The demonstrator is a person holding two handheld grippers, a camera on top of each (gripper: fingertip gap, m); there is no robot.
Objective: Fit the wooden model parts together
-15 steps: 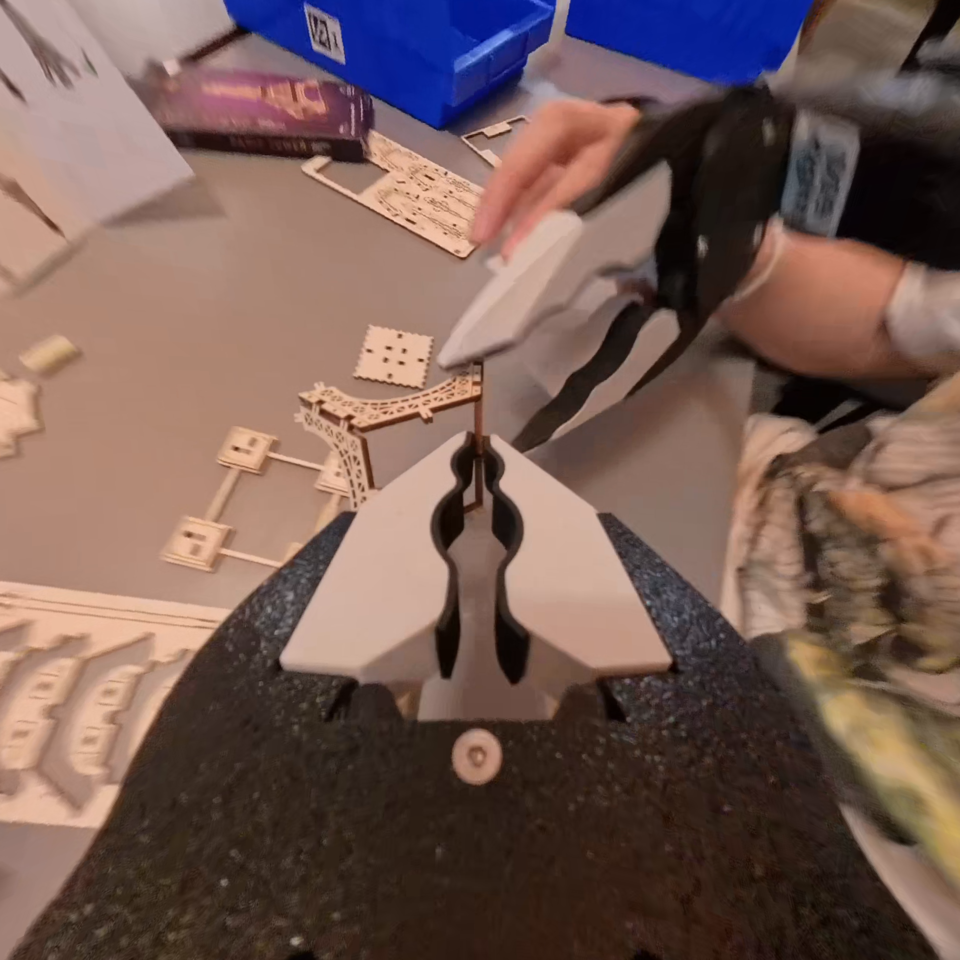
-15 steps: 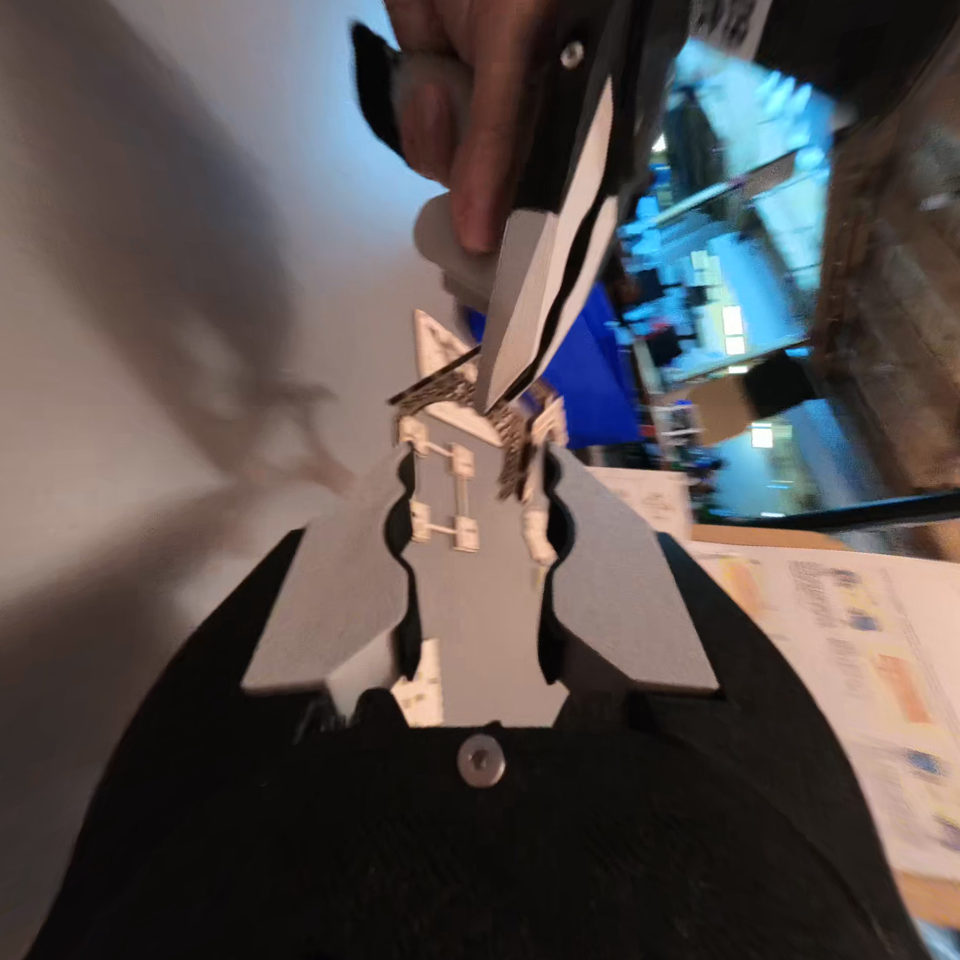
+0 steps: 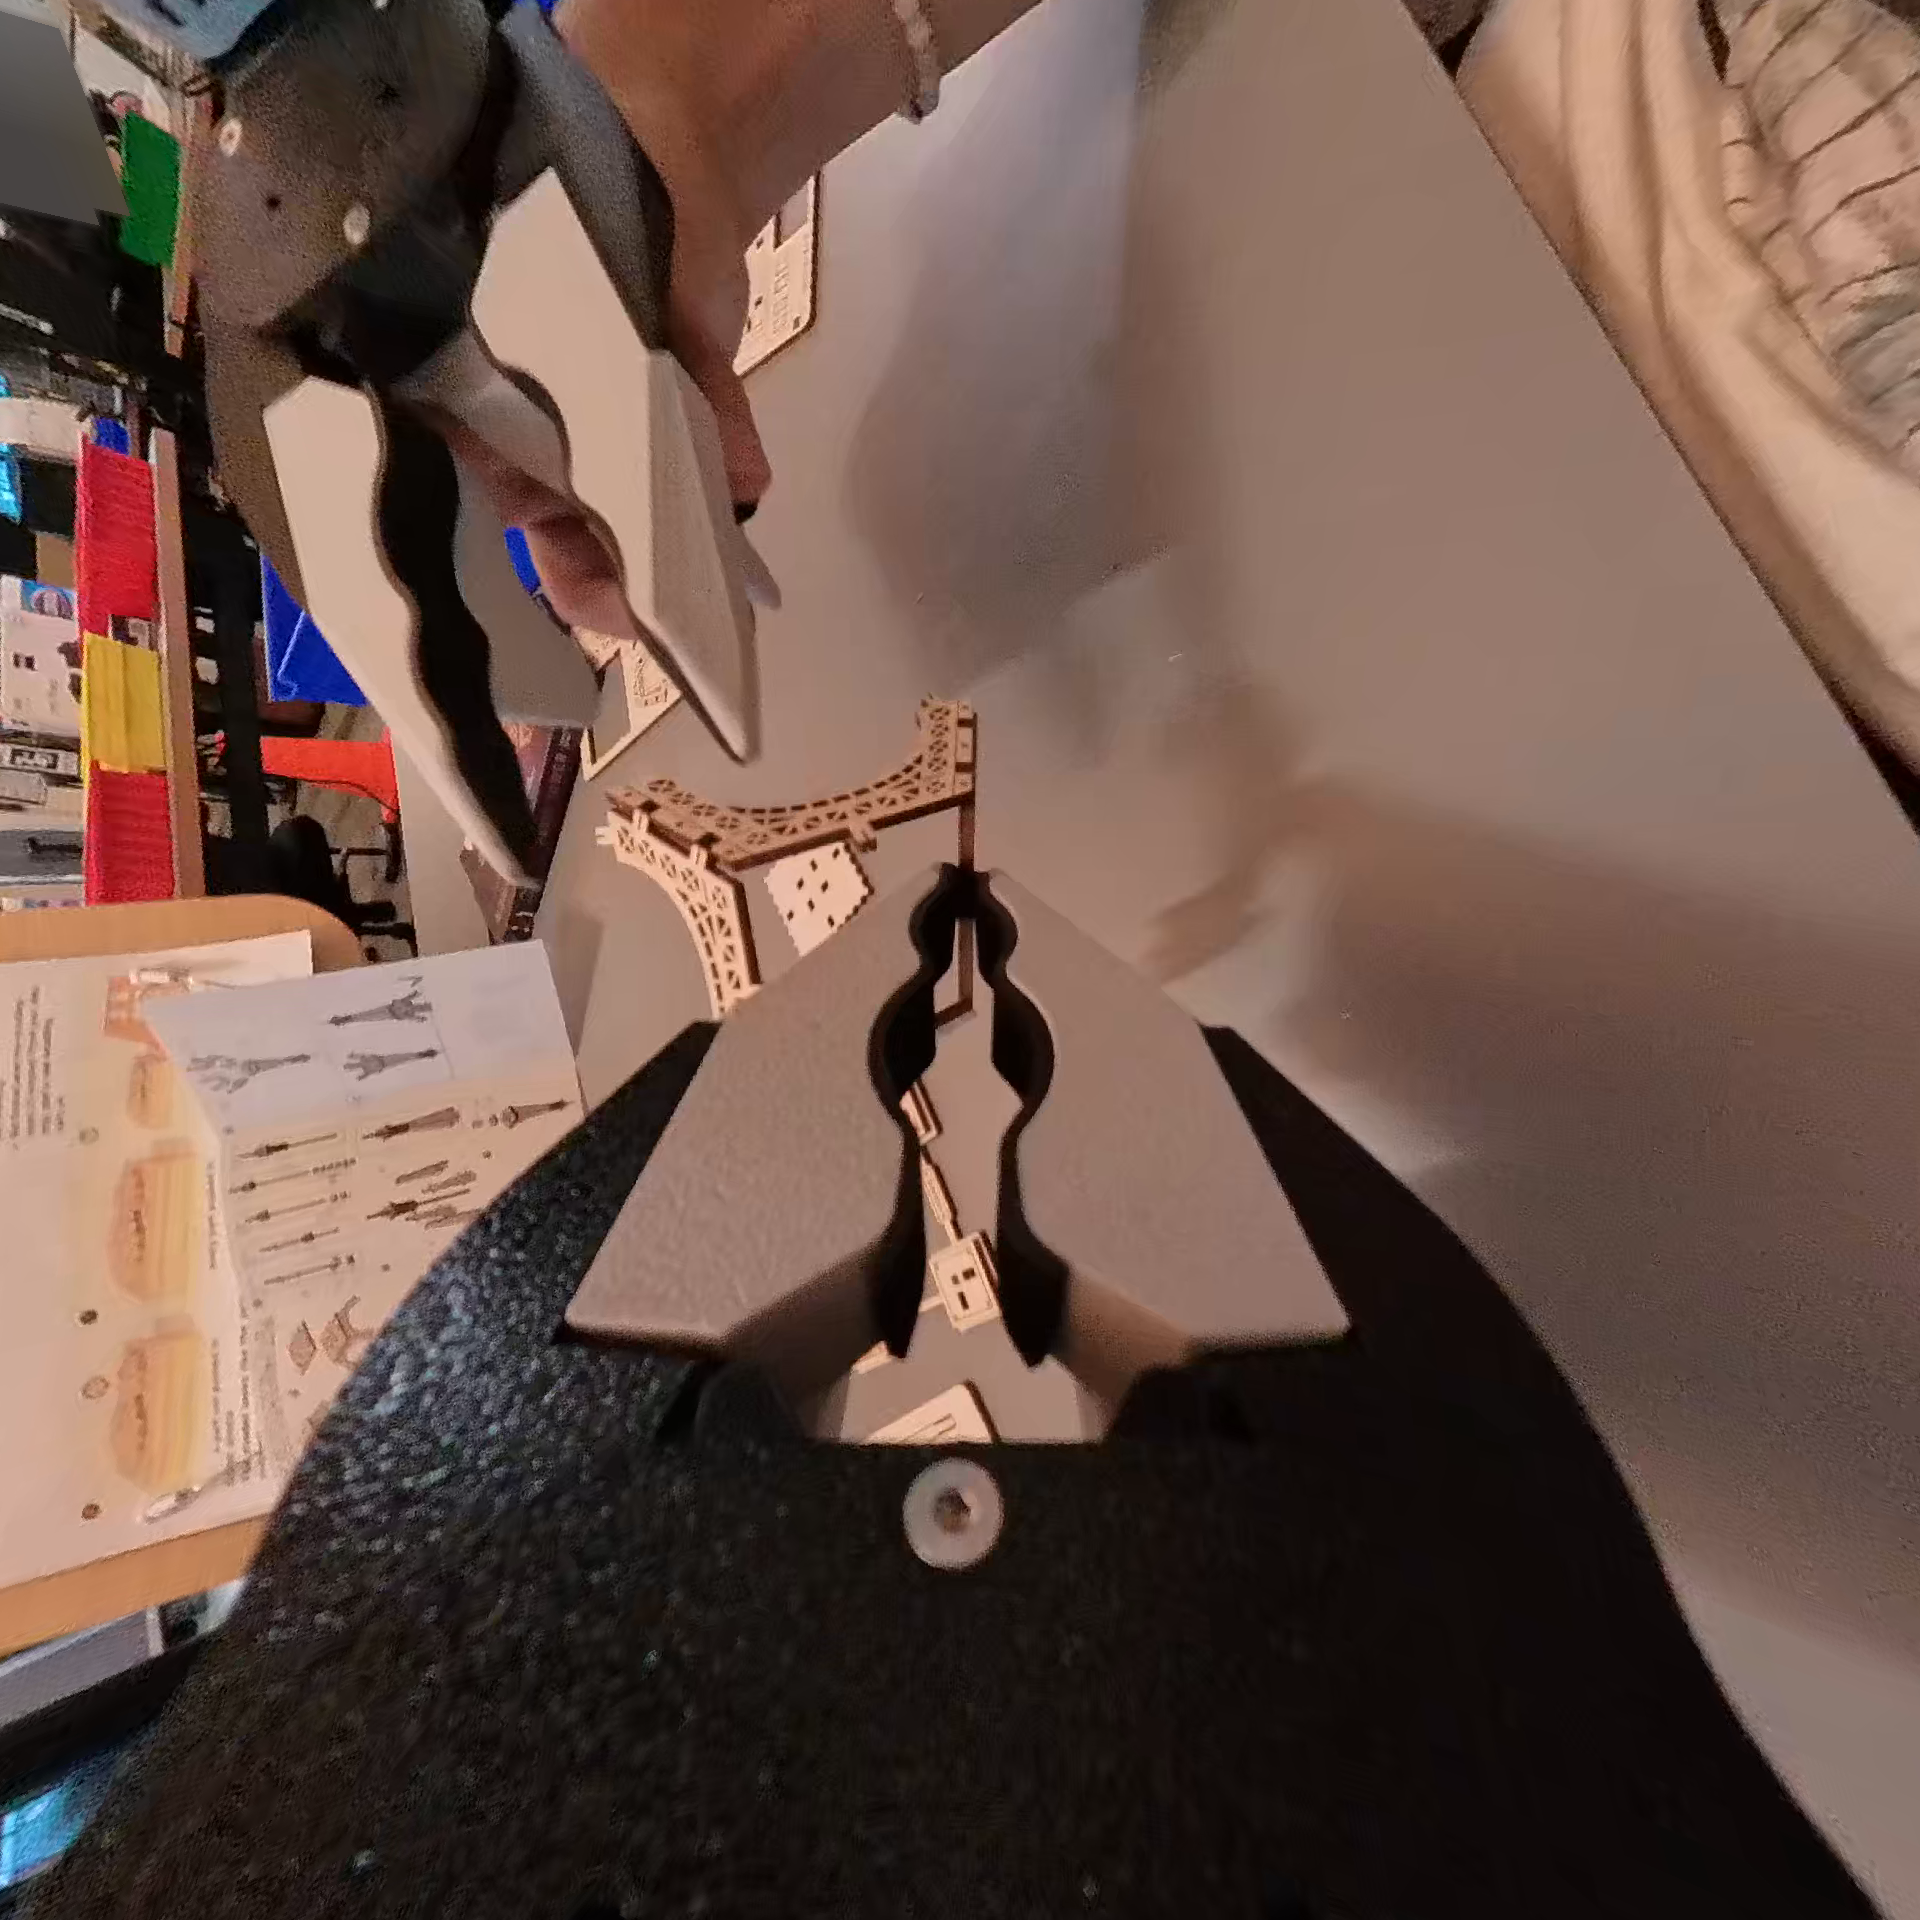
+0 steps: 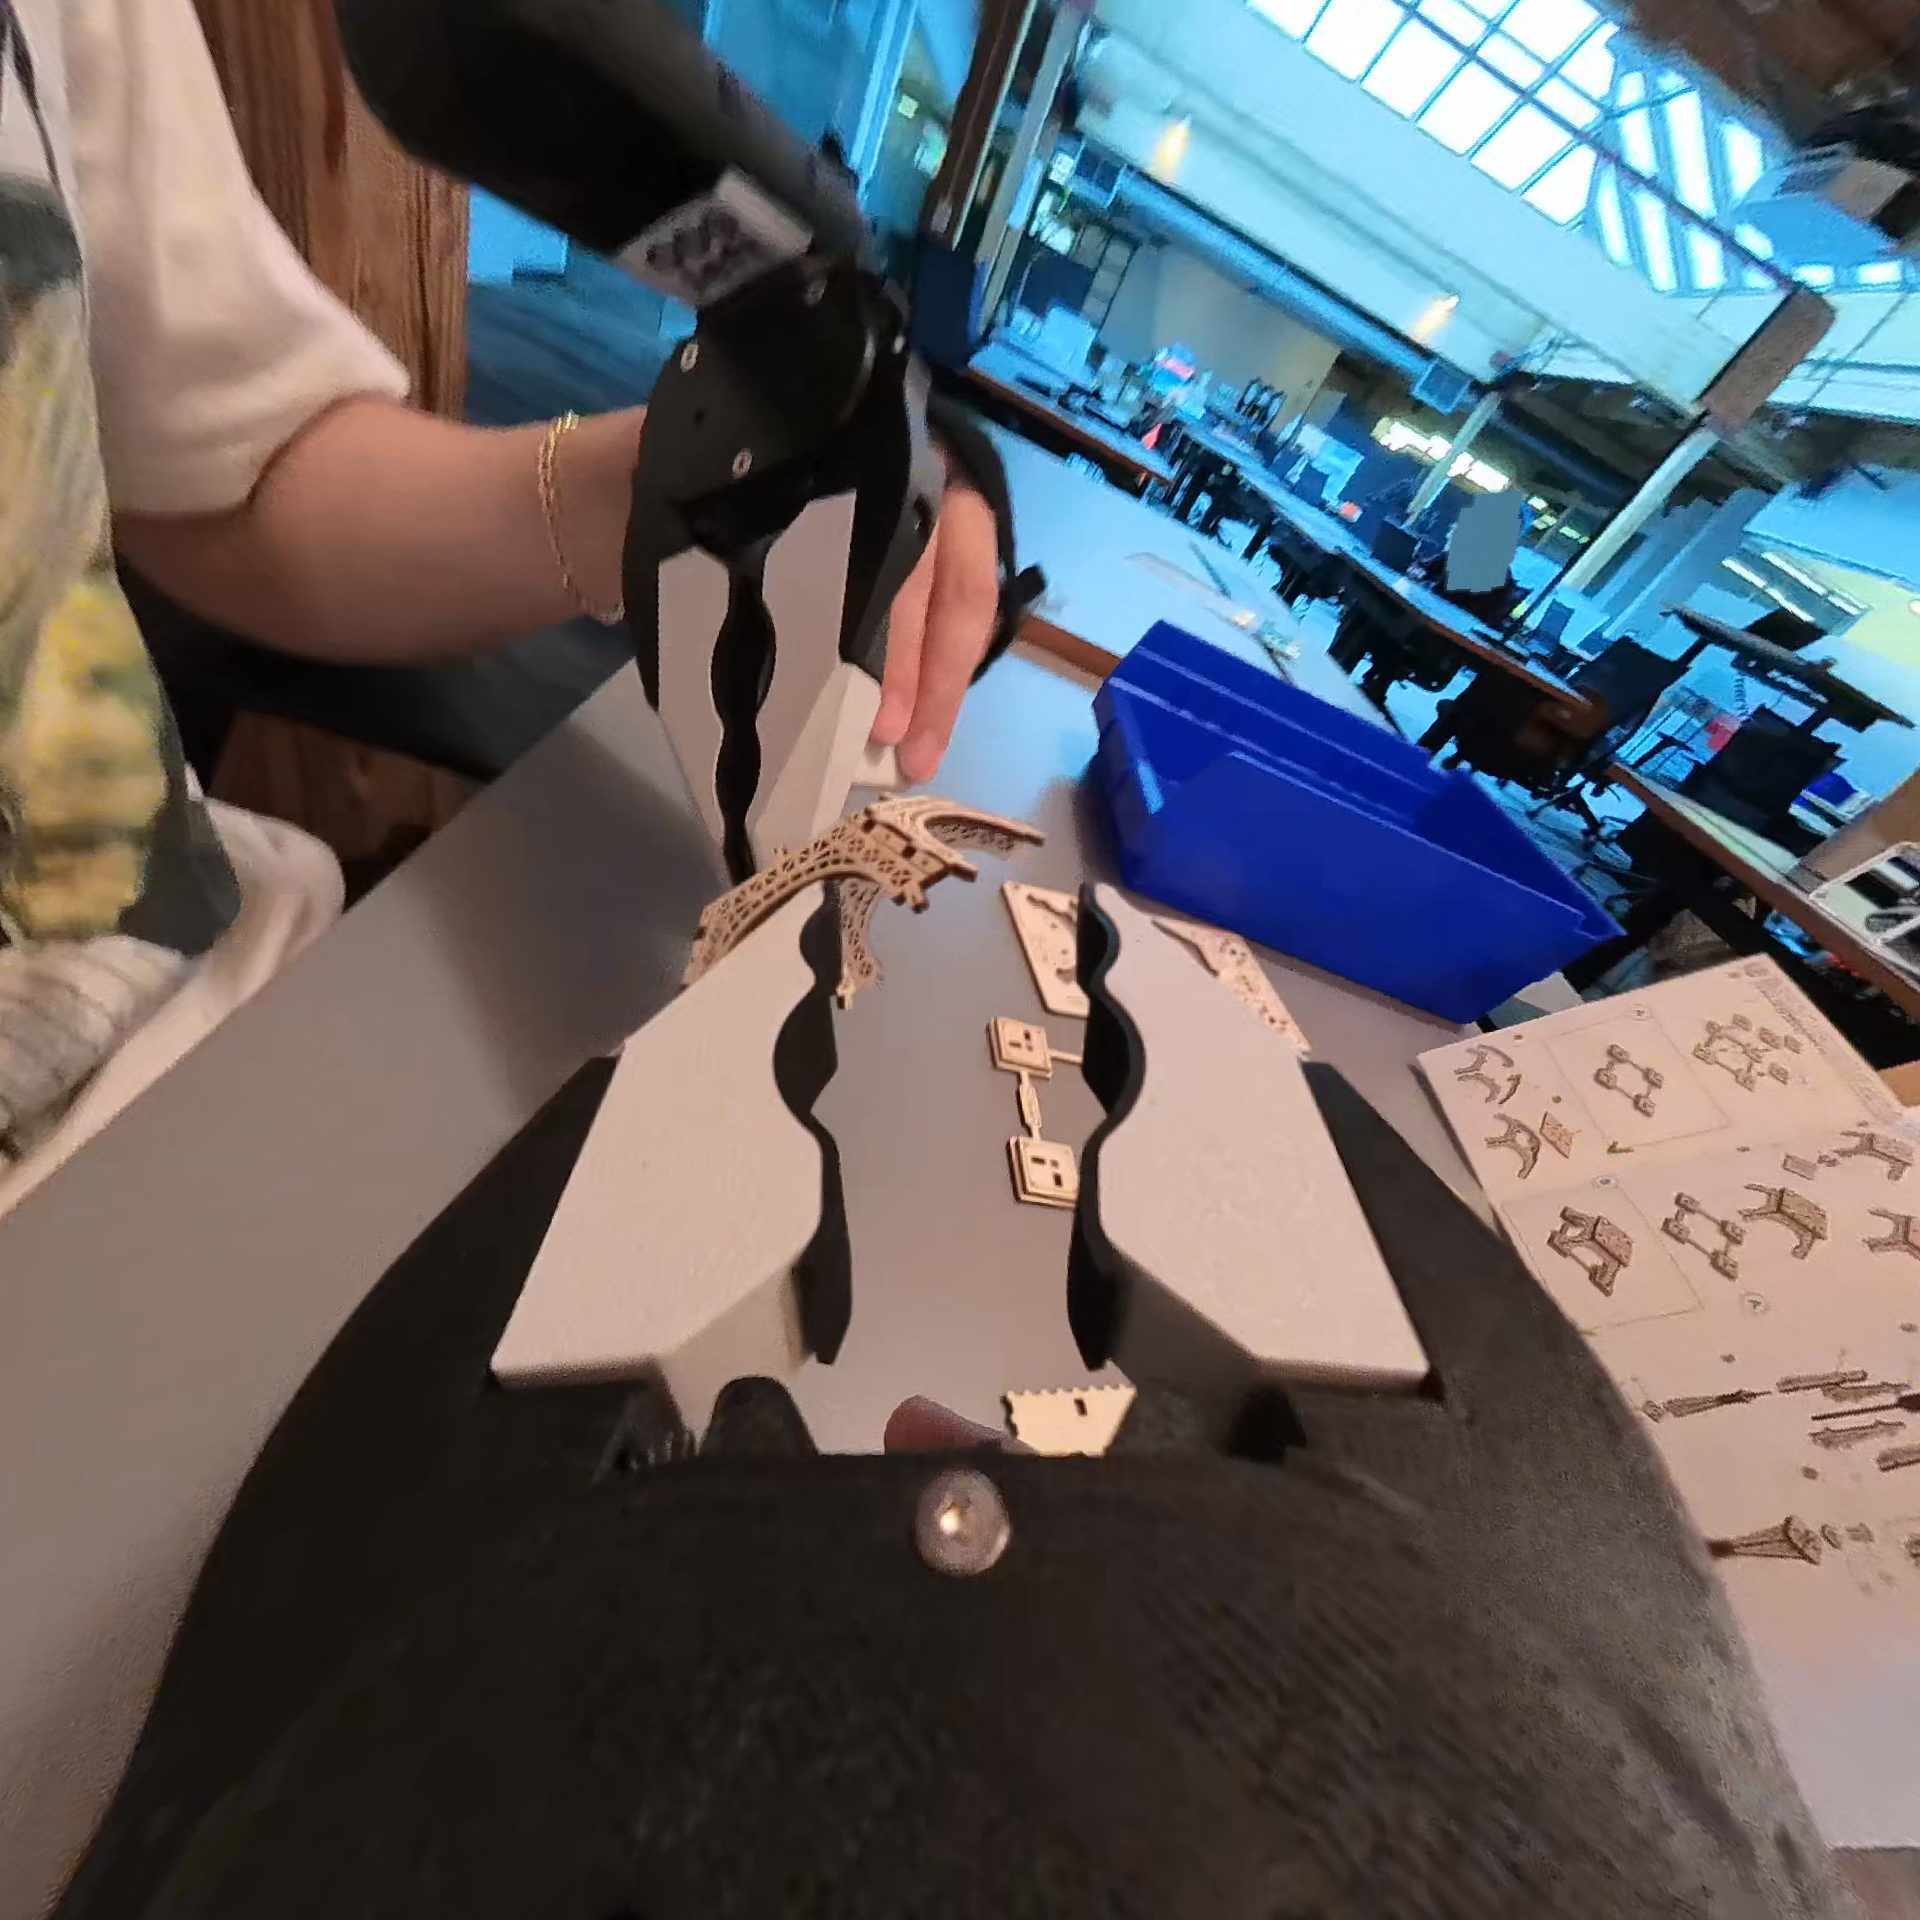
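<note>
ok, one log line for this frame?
left gripper: shut on lattice arch assembly | right gripper: open, empty | base frame: on table

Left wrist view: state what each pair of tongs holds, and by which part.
The left tongs pinch the lattice arch assembly by a thin edge at one end. The right tongs are open and hold nothing.

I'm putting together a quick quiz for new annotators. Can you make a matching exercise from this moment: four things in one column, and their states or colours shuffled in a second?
Column 1
1. left hand-held gripper
2. right hand-held gripper
3. plastic bin
4. linked square wooden pieces

Column 2
A. lying flat on the table
B. open, holding nothing
C. shut on the lattice arch
D. blue

Pairs: 1-C, 2-B, 3-D, 4-A
</note>
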